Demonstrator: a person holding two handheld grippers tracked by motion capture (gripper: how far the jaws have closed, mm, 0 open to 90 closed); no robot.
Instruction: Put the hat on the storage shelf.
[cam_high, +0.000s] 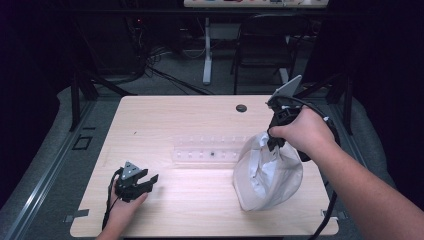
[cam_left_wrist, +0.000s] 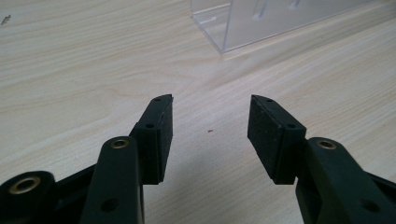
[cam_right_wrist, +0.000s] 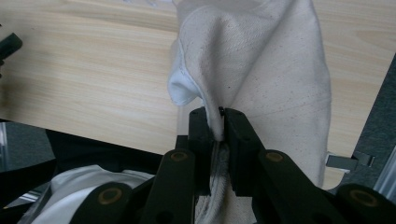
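While the right gripper (cam_high: 276, 141) has its jaws pressed together on a fold of the cream cloth bag (cam_high: 266, 172), the bag hangs from that pinch with its lower end resting on the worktop (cam_high: 165, 115) toward the right front. In the right gripper view the fabric is caught only by a thin ridge between the pads, so the likeliest trouble is a slip: a quick lift or a tug sideways could pull the fold free and drop the bag in a heap. Since the pinch seems to take one edge of the cloth, the rest may sag or twist, closing whatever mouth the bag has.

The left gripper (cam_high: 150, 181) rests low at the left front of the worktop with its jaws apart and nothing between them, well apart from the bag. If it is meant to help, it has to cross in front of the clear plastic rack (cam_high: 207, 150) that lies between the two hands; a careless sweep could knock that light piece askew.

As for contents, I cannot tell whether anything is in the bag; it looks slack and flat, which suggests little or nothing. The rack has a row of small slots, and one dark speck sits in it, too small to identify.
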